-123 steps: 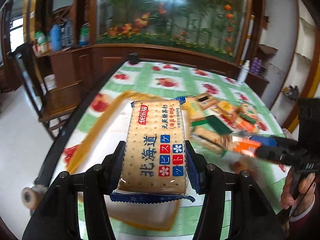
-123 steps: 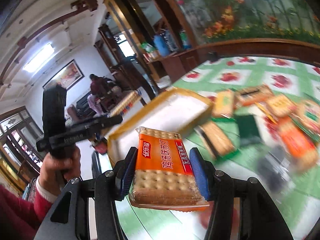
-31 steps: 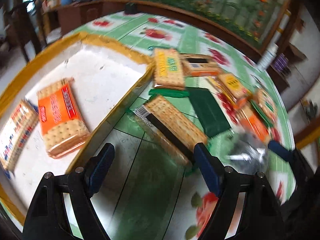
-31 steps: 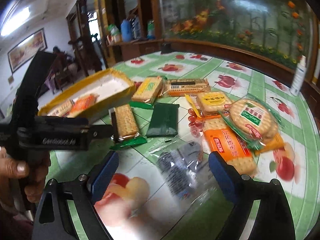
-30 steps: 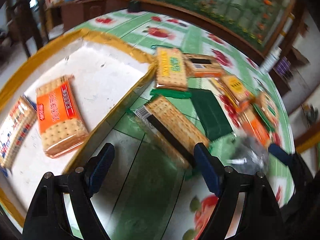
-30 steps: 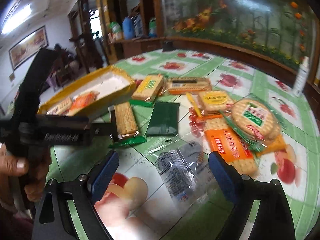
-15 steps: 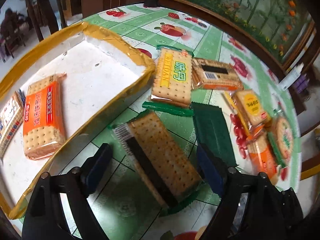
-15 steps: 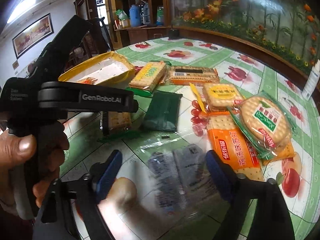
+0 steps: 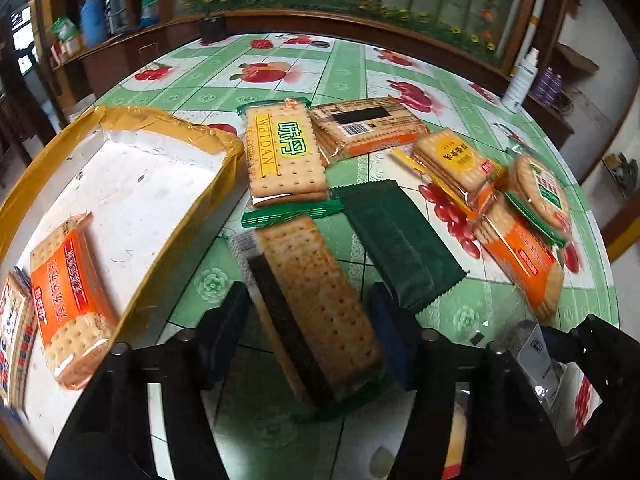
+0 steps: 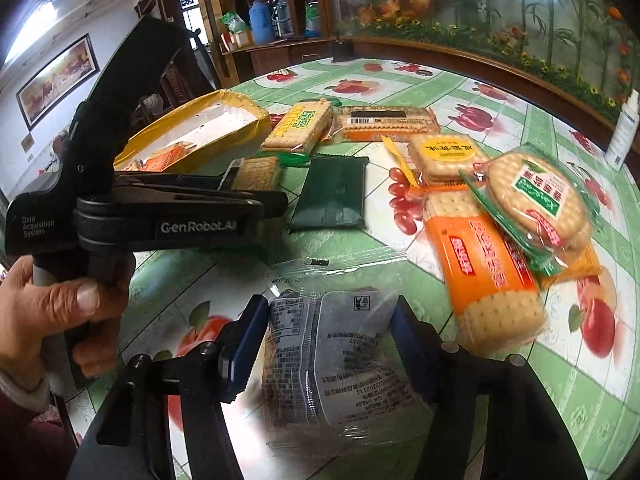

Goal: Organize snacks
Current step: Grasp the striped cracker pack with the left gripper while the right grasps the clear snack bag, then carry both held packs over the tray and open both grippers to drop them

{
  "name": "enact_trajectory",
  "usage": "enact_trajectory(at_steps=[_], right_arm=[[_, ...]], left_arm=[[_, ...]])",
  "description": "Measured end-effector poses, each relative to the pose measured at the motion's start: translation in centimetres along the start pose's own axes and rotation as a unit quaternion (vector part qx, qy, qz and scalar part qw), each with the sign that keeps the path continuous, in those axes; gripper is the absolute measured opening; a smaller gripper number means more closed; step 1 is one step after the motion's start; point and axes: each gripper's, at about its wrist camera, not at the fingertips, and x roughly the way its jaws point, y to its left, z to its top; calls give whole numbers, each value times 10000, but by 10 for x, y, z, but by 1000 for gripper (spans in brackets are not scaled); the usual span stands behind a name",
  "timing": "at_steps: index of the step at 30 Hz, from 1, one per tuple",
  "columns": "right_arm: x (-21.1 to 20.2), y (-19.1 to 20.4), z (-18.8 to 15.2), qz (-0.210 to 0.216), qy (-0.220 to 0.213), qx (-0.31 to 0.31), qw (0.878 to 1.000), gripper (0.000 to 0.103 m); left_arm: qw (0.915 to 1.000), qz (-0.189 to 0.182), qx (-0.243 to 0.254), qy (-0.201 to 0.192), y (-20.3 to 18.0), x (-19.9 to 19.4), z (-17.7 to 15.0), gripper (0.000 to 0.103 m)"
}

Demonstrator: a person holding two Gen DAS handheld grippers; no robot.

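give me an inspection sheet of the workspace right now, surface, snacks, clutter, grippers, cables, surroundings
Surface: table under a green fruit-print cloth.
Job's things: yellow-rimmed tray holds an orange cracker pack and a second pack at its edge. Loose on the cloth: cracker pack with dark stripe, Weidan pack, dark green packet, clear-wrapped pack, round biscuits, several more packs.
Clutter: white bottle at the far edge.
Grippers: left gripper open, straddling the striped pack; right gripper open, straddling the clear-wrapped pack.
Cables: nothing seen.
Surroundings: wooden cabinets, flower mural, framed picture.
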Motion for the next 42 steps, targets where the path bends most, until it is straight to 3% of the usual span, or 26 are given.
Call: enact_trajectory(at_steps=[6,8,18,24,25,26,42], right_arm=[[-15,3,-15,-80,-101,272,9995,63],[-23,2,-22,-77,-193,419,9989,63],[-56,4,-41,-67,-645,960,9933,63],[-77,21,-30,-18,-1017,939,9904,61],[-80,24,-28,-6,-1073,920,9900,48],[-83,26,-24,26,-1108,923,9895,43],[-74,50,-5,232,-1164,799,9897,43]], left_arm=[[9989,-88,419,-203,3,-16,-17,48],[9977,32,586,-331,3,-26,-26,47],[9919,226,869,-900,7,-81,-44,46],[9886,401,774,-1227,23,-111,-41,46],[9882,438,746,-1267,26,-114,-41,46],[9879,467,719,-1292,29,-116,-41,46],[9853,621,285,-1567,74,-140,-39,47]])
